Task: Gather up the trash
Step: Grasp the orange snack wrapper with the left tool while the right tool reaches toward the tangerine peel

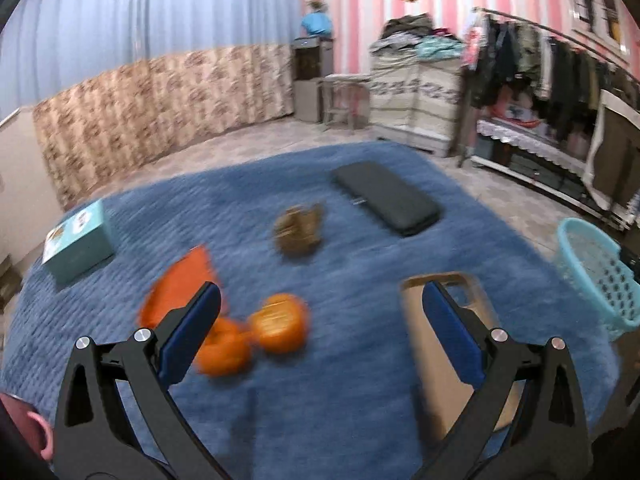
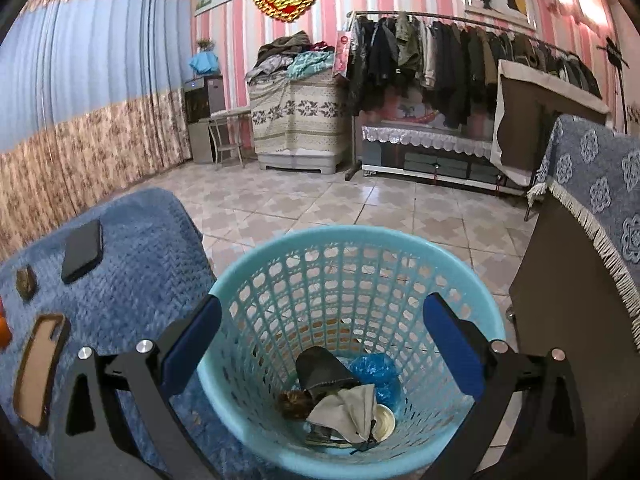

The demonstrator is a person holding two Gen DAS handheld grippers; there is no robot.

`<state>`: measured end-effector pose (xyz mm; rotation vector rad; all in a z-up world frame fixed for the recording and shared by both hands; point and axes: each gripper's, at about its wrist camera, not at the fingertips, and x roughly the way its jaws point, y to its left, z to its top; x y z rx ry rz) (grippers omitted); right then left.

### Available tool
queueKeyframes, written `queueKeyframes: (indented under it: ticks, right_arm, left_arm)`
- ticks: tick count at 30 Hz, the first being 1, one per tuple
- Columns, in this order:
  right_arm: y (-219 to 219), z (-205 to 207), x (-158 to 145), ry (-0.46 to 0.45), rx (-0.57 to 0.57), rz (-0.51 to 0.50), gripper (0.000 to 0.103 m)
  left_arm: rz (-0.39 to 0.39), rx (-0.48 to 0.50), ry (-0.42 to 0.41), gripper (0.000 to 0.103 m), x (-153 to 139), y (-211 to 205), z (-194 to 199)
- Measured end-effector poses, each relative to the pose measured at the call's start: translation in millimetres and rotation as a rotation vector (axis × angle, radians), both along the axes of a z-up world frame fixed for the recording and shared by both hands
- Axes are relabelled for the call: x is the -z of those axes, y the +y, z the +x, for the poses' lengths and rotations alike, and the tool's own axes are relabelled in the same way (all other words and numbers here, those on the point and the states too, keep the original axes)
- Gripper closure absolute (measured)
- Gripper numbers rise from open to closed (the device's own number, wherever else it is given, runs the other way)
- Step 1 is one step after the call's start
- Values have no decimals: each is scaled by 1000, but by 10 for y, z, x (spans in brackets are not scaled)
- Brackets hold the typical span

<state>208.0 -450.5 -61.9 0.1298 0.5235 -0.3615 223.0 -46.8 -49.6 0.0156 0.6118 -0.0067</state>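
Blue blanket [image 1: 360, 360], teal box [image 1: 78, 246], oranges [image 1: 280, 322], phone [image 1: 386, 202], case [image 1: 448, 344]

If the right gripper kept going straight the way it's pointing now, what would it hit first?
Most likely the trash inside the turquoise basket: the open right gripper points down into its mouth, toward the grey cloth pouch on the pile, though depth is unclear.

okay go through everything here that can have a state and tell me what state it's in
Left hand-held gripper: open, empty.
Right hand-held gripper: open, empty, above the basket.
Basket: upright, partly filled with trash.
Orange peels: loose on the blue cover.
Teal box: closed.
Black phone: lying flat.
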Motion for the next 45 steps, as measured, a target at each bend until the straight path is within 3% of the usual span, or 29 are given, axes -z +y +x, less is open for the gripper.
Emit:
queueKeyframes:
  ticks: [6, 12, 15, 19, 23, 25, 26, 28, 32, 36, 45]
  right_arm:
    - [214, -6, 26, 13, -70, 51, 4]
    - [454, 3, 3, 26, -156, 81, 4]
    - [592, 41, 27, 47, -183, 79, 4]
    - [739, 71, 33, 71, -188, 32, 5]
    - [815, 56, -22, 64, -207, 46, 5]
    - [842, 55, -39, 63, -219, 65, 4]
    - [880, 56, -50, 64, -229, 75, 5]
    - [974, 65, -67, 65, -244, 83, 5]
    - [1289, 96, -77, 78, -292, 95, 5]
    - [1675, 135, -112, 87, -362, 70, 5]
    - [2525, 235, -76, 115, -526, 10, 5]
  left_arm:
    - [44, -99, 25, 5, 65, 590, 84]
    - [30, -169, 87, 5, 162, 1151, 319]
    - [-18, -145, 132, 6, 231, 1301, 462]
    - [-32, -112, 178, 6, 347, 1296, 654]
    - [-33, -69, 198, 6, 446, 1205, 806]
    - [-41, -36, 233, 22, 502, 1170, 873]
    - [-50, -21, 246, 35, 525, 1167, 886]
    - [-64, -20, 239, 41, 531, 1171, 875]
    - [-98, -6, 211, 63, 490, 1210, 782]
    - [-76, -12, 174, 81, 442, 1271, 649]
    - [-10, -151, 57, 84, 256, 1547, 31]
